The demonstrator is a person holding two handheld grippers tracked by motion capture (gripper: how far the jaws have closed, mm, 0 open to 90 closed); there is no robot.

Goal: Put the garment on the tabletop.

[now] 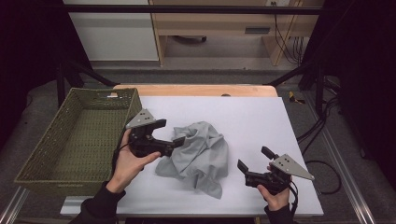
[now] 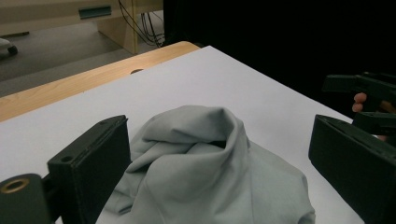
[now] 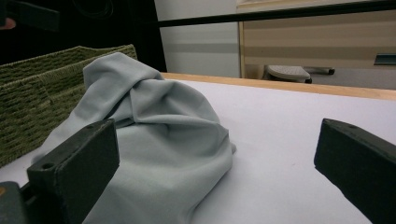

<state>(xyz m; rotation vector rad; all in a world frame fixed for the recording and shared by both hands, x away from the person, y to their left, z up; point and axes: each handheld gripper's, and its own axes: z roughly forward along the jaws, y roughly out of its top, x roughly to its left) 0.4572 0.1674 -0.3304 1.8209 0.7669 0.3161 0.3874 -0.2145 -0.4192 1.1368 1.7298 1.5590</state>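
Right gripper [image 1: 253, 160], nearest the person's edge of the tabletop [image 1: 261, 121]: jaws spread wide, nothing between them, aimed toward the crumpled grey cloth [image 1: 198, 154], which lies well apart from it across bare white surface. In the right gripper view the cloth [image 3: 144, 135] sits ahead and toward this gripper's left jaw, heaped, with a raised peak on its far side. Left gripper [image 1: 169, 133], farther up the tabletop: jaws also apart and empty, tips right at the near edge of the cloth; whether one jaw touches the fabric cannot be told. In the left gripper view the cloth [image 2: 205, 172] lies straight ahead between the jaws, a folded ridge standing up in its middle. Judgement: left gripper is the nearer one, so a first pinch would fall to it. Cloth has no clean long axis in its bunched state; from the high view the heap runs loosely from beside the left gripper diagonally down toward the person, ending in a trailing corner. Beyond the left gripper, on its outer side, an empty green woven basket [image 1: 56, 154] stands beside the tabletop sheet.
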